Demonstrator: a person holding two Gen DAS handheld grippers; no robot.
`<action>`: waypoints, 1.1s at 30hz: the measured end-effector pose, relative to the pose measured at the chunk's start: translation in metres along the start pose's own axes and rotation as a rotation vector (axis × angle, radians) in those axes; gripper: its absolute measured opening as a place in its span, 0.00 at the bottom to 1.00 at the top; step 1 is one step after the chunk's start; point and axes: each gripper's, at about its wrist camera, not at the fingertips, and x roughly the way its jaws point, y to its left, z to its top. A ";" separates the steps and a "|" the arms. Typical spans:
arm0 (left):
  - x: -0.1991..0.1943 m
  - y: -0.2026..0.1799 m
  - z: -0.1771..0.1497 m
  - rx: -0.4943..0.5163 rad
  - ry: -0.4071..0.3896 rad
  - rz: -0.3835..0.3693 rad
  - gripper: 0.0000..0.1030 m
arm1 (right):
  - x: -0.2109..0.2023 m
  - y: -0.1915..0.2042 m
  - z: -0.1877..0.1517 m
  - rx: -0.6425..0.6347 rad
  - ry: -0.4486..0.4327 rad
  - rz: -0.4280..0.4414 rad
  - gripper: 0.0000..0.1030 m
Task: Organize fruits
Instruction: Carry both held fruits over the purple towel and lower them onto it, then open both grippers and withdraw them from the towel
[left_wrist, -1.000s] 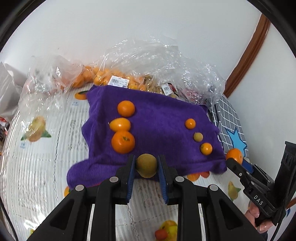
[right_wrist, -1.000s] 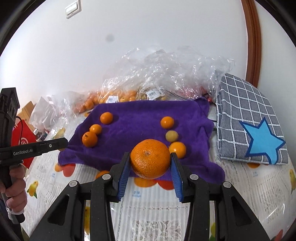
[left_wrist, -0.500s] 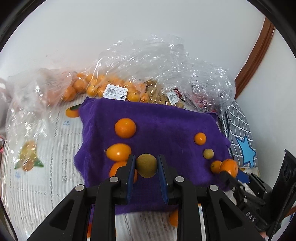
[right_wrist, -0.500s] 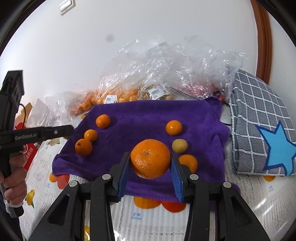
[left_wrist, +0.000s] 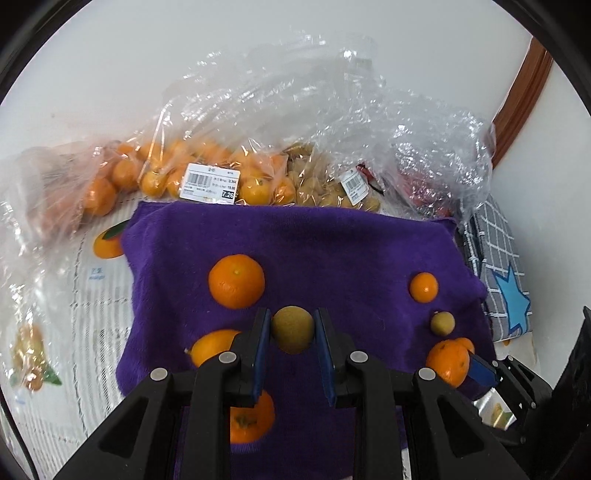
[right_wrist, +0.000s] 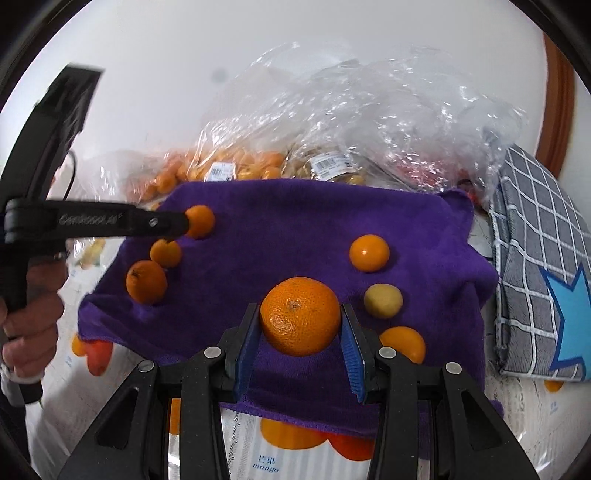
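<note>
1. Left wrist view: the left gripper has its jaws pinching one small yellow-green fruit, held above the purple towel.
2. Right wrist view: the right gripper has its jaws pinching one large orange, also above the towel's near part.
3. Fruit lying on the towel, counted in the right wrist view: six. Left group, three oranges in a line: far, middle, near.
4. Right group, three pieces in a line: a far orange, a pale yellow fruit, a near orange partly behind the right jaw.
5. Bags: several clear plastic bags stand behind the towel against the wall; one holds many small oranges, one holds brownish-yellow fruit. Exact bag count cannot be told.
6. One grey checked cloth with a blue star lies right of the towel on the table, whose cover carries printed fruit.
7. Pose: both grippers point forward and down toward the towel. A hand grips the left gripper's handle at the left edge of the right wrist view; its tip overlaps the far left orange there.
</note>
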 end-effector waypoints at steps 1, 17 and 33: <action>0.004 -0.001 0.001 0.006 0.006 0.002 0.22 | 0.003 0.001 -0.001 -0.008 0.006 -0.001 0.41; 0.039 -0.006 0.001 0.051 0.055 0.044 0.23 | 0.030 0.008 -0.005 -0.065 0.074 -0.018 0.41; 0.004 -0.005 -0.002 0.011 0.025 0.006 0.41 | -0.008 0.003 -0.002 -0.024 0.026 -0.034 0.63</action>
